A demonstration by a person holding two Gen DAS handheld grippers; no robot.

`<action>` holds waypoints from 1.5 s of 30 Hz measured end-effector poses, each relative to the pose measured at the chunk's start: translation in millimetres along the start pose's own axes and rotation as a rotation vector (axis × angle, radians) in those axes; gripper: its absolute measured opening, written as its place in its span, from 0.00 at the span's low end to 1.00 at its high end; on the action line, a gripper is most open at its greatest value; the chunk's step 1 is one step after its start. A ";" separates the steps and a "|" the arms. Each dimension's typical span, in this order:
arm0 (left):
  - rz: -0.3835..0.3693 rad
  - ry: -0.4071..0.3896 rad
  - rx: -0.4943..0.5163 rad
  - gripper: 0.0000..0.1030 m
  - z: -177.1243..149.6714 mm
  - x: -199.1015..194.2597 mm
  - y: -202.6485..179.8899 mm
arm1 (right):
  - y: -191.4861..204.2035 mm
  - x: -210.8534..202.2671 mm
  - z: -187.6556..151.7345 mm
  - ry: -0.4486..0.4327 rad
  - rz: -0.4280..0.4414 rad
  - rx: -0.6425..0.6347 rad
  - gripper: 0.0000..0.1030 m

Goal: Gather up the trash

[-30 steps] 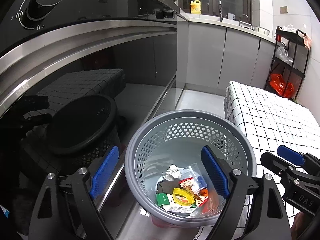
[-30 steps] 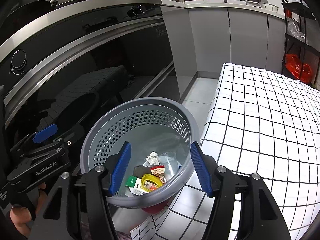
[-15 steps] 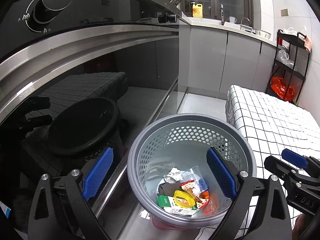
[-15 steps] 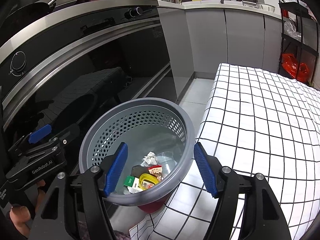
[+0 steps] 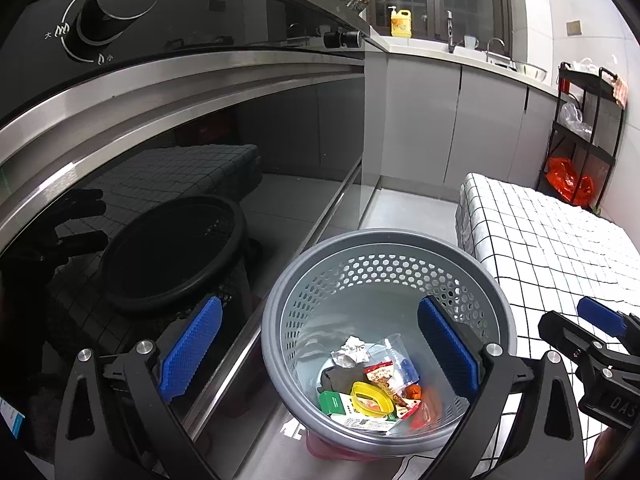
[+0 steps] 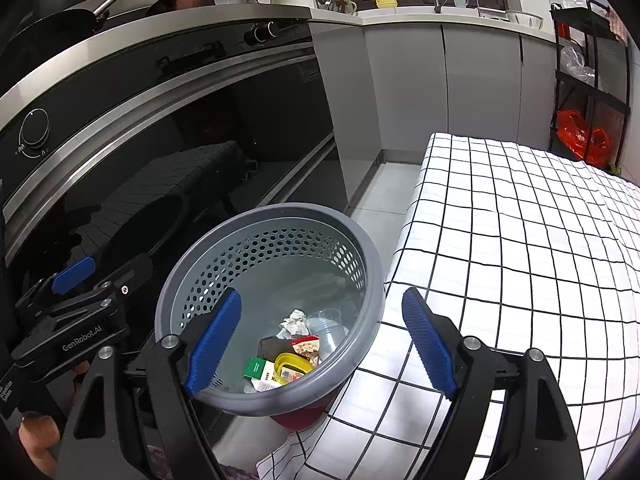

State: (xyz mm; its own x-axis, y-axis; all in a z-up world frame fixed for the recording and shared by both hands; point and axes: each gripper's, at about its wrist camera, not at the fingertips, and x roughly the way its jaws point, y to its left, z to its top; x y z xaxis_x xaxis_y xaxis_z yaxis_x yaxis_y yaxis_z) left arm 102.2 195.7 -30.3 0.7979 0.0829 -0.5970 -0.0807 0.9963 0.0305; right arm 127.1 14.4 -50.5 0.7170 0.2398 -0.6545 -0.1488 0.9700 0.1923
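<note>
Beside the checked tablecloth (image 6: pixel 520 240), at its 9 o'clock, the grey perforated bin (image 5: pixel 504 312) holds wrappers (image 5: pixel 384 376). Left gripper (image 5: pixel 320 354) and right gripper (image 6: pixel 320 340) have just been opening: wide, empty. Deposit step appears complete; next, seek remaining trash.

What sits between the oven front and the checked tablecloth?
The grey bin with trash in it stands on the floor between the oven and the tablecloth, clearest in the right wrist view.

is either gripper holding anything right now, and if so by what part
Nothing is held. The left gripper and right gripper, jaws just opening, are empty above the grey basket.
</note>
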 end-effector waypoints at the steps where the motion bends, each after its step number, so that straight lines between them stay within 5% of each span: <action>1: 0.003 0.000 0.001 0.94 0.0 0.0 0.1 | 0.4 -0.4 0.4 -0.002 -0.003 -0.002 0.78; 45: 0.039 0.000 0.002 0.94 -1.0 -4.3 5.8 | 13.4 -13.8 0.0 -0.024 -0.075 -0.032 0.80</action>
State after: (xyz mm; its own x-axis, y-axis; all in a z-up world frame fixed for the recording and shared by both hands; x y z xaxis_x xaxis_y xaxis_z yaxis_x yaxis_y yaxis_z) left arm 97.6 201.1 -28.3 0.7944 0.1213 -0.5951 -0.1102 0.9924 0.0552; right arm 115.2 24.1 -38.9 0.7427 0.1660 -0.6488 -0.1154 0.9860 0.1202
